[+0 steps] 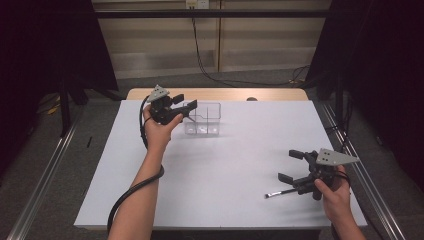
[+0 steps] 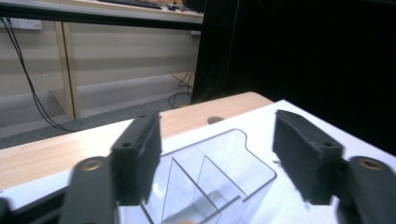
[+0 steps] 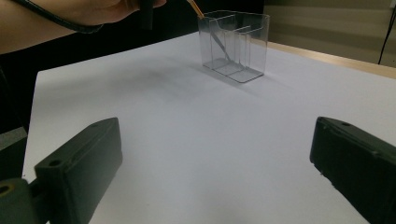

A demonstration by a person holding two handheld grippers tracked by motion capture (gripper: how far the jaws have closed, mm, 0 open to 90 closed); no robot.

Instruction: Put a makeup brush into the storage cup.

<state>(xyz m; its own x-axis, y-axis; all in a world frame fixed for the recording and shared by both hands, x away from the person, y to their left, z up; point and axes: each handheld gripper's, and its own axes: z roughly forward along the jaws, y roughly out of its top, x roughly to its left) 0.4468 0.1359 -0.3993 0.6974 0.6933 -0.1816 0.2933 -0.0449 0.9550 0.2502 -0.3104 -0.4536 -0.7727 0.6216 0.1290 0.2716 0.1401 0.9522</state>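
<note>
The left gripper (image 1: 186, 107), jaws spread with nothing between them, is hovering at the clear organizer (image 1: 202, 119), far-left at eleven o'clock on the white table (image 1: 230, 165). The right gripper (image 1: 289, 166), spread, is resting at four o'clock beside a thin brush (image 1: 280, 193), open tabletop between them. The right gripper view is showing a stick (image 3: 219, 42) leaning inside the organizer.

The organizer box (image 1: 202, 119) is clear, glossy plastic with smooth walls and thin dividers (light glints along its edges). It stands on a matt white sheet (image 1: 220, 165), smooth like paper or laminate, over a light wood-grain tabletop (image 1: 215, 94). Both grippers' jaws look like matt black plastic.
</note>
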